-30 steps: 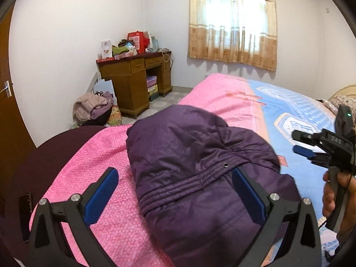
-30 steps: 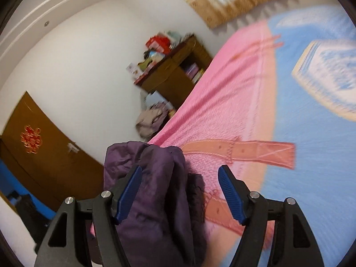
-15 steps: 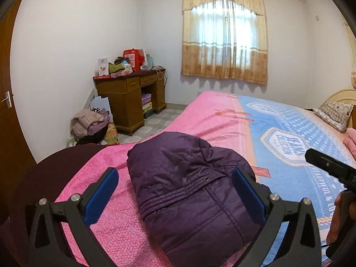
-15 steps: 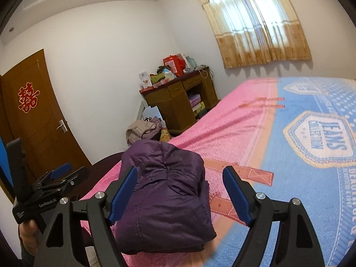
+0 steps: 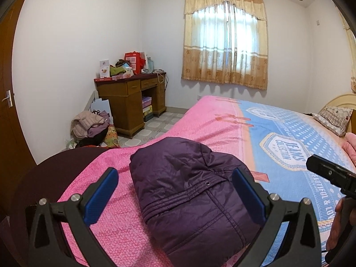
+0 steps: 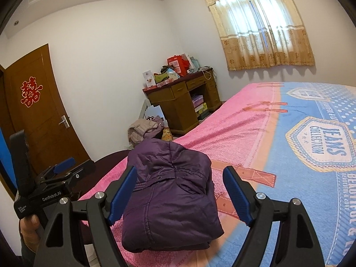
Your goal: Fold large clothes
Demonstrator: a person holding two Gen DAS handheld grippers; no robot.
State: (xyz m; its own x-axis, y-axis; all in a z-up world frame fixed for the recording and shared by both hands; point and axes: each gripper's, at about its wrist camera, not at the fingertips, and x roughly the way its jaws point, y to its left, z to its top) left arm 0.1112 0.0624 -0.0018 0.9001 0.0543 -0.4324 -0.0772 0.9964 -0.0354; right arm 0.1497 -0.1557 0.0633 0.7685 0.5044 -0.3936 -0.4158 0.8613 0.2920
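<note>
Left wrist: folded purple jacket [image 5: 191, 191] on pink-blue bedspread [image 5: 278, 133], both tongs apparently spread, empty.

Left wrist view: above near edge of bed [image 5: 222, 120], facing slightly downward across folded purple jacket [image 5: 191, 191] toward window [image 5: 224, 44]; close. Right wrist view: same side, further right, angled leftward toward desk [image 6: 184, 98] and door [image 6: 40, 111]; close. Shared: jacket, bed, desk, window, clothes pile [image 6: 146, 129].
</note>
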